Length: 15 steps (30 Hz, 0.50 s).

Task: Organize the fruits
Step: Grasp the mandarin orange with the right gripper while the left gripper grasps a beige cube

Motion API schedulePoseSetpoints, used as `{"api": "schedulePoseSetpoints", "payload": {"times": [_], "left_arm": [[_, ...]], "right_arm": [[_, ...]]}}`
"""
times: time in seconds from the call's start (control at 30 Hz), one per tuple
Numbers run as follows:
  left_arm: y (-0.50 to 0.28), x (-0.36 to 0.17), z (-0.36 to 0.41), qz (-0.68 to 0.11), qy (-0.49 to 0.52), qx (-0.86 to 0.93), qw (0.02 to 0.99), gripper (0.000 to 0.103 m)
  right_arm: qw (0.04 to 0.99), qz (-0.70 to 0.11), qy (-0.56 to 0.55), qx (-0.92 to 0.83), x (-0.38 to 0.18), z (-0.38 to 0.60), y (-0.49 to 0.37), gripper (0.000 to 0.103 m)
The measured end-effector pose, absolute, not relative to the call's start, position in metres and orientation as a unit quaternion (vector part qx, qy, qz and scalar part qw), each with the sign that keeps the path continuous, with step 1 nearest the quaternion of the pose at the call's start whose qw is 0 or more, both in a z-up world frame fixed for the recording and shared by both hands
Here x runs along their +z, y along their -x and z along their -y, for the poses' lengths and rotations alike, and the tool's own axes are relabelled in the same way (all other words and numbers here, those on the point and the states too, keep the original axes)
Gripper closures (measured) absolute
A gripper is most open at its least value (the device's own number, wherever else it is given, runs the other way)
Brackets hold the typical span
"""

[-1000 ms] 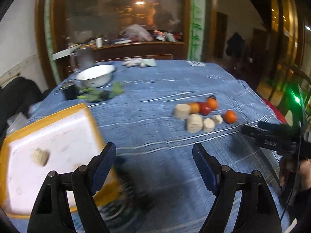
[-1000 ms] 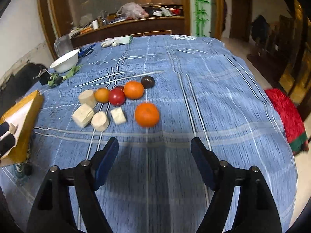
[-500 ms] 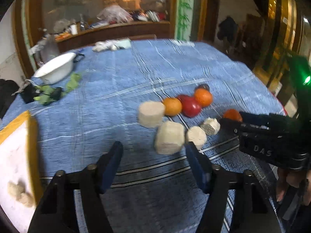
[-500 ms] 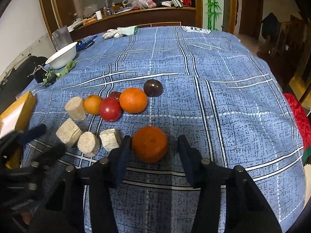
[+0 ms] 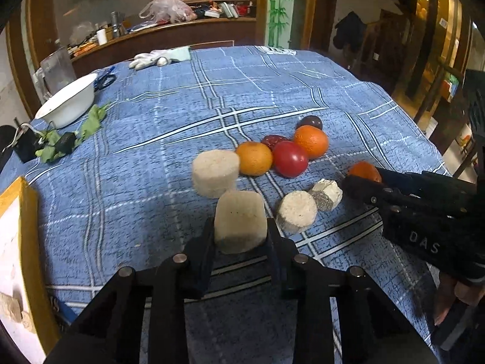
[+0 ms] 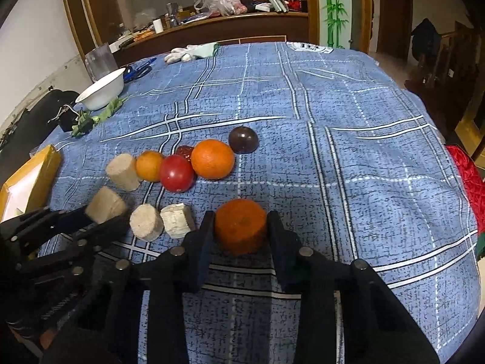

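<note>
My left gripper [image 5: 241, 236] is shut on a pale beige chunk [image 5: 241, 223] that rests on the blue checked tablecloth. My right gripper [image 6: 239, 233] is shut on an orange [image 6: 241, 226], also down on the cloth. Behind them lie two more oranges [image 6: 212, 159] [image 5: 254, 158], a red tomato [image 6: 176, 173], a small dark red fruit [image 6: 184, 151] and a dark purple fruit [image 6: 243, 140]. Three other pale chunks [image 5: 215, 173] [image 5: 297, 211] [image 5: 327, 194] sit beside the held one. In the right wrist view the left gripper [image 6: 100, 212] shows at the left.
A yellow-rimmed white tray [image 5: 24, 212] with a few pale pieces lies at the left edge. A white bowl [image 5: 68, 101], green leaves [image 5: 91, 123], black clips and white gloves [image 5: 157, 58] sit at the far side. A red cushion [image 6: 466, 176] lies past the table's right edge.
Both grippers moved forward to the pile and shut: the left one closed on a pale chunk, the right one on the nearest orange. The tray slid out to the left of view.
</note>
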<state>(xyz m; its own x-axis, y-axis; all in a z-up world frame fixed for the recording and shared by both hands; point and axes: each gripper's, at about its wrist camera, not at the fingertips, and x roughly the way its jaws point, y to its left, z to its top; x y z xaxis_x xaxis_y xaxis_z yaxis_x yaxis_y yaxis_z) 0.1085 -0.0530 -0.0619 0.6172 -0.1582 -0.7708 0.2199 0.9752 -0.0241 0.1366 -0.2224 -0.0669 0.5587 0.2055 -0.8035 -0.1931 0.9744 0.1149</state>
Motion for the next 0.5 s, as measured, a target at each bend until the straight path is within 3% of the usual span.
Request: {"api": "schedulePoseSetpoints", "payload": {"times": [0.5], "left_arm": [[-0.039,-0.011,-0.008,-0.388,0.021,-0.071,0.919,0.072]], "right_arm": [[0.893,-0.425,0.017,0.146,-0.026,0.188,-0.079,0.067]]}}
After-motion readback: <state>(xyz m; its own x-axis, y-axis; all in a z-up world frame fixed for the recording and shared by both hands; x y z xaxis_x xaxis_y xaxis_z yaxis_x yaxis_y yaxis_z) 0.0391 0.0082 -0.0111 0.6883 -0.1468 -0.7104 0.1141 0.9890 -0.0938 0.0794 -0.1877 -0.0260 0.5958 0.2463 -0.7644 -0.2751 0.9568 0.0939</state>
